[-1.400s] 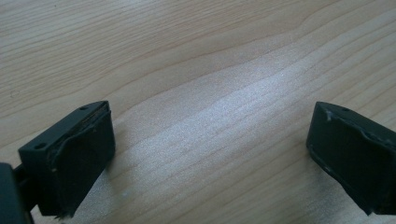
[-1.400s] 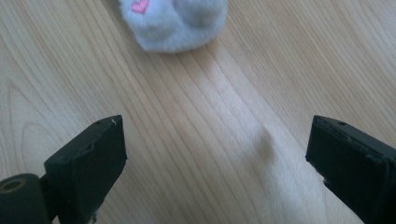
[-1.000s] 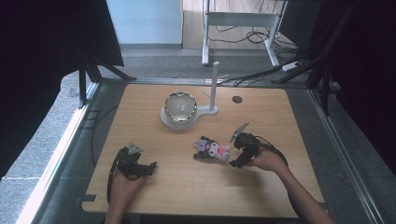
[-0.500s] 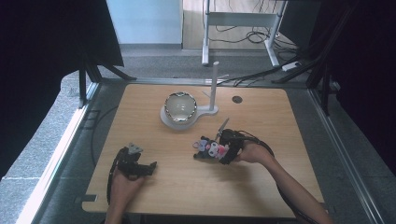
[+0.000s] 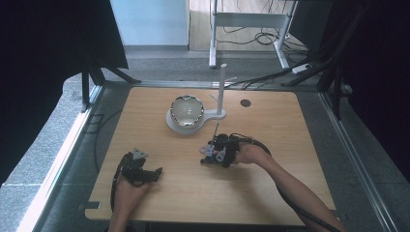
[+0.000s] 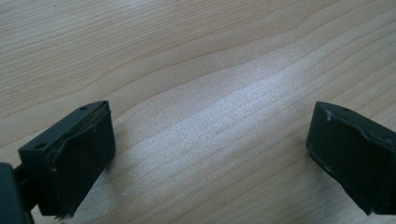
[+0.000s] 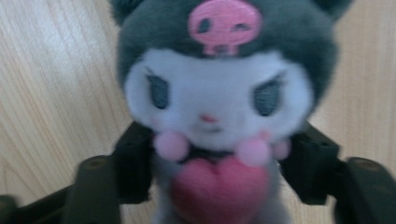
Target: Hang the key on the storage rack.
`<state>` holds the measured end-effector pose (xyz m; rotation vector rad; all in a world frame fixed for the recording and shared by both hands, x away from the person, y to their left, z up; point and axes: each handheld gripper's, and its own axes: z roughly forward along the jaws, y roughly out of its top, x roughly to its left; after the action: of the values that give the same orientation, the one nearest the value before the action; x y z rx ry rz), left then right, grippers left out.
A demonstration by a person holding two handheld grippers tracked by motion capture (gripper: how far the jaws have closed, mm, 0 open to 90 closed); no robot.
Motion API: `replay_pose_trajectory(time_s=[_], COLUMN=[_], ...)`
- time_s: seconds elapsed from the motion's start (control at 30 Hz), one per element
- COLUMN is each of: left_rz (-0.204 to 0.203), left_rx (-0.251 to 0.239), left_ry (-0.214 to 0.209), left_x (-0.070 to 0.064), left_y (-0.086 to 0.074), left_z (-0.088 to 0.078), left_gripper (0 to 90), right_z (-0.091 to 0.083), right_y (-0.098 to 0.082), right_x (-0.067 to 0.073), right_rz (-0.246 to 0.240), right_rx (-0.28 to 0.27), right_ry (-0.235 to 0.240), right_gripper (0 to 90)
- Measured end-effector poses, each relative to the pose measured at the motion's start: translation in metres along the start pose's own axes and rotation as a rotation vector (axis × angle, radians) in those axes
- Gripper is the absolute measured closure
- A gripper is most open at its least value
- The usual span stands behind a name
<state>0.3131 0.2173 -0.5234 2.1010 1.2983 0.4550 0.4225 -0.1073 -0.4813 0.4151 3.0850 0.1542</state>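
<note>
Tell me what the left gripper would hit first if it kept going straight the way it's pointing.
Probably the bare wooden table: the left gripper stands open and looks down at plain wood, nothing between its jaws. How far off the wood lies is unclear.

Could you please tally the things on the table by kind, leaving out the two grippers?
Plush toy: 1
Shiny bowl: 1
White stand with an upright post: 1
Small dark disc: 1
Total: 4
</note>
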Motion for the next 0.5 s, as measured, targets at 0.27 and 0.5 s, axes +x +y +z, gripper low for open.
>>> replay_pose_trajectory(time_s=[0.27,0.5], left_rz=[0.000,0.000], left_rx=[0.000,0.000], left_ry=[0.000,0.000], left_x=[0.000,0.000], left_y=[0.000,0.000], left_z=[0.000,0.000], left_gripper=[1.3,1.3], right_z=[-0.018,-0.041], right_y=[-0.004,-0.012], right_x=[-0.003,-0.010], right_rz=[-0.001,0.003], right_rx=[-0.032,-0.057], right_ry=[0.013,0.018], right_gripper=[43.9,44.0])
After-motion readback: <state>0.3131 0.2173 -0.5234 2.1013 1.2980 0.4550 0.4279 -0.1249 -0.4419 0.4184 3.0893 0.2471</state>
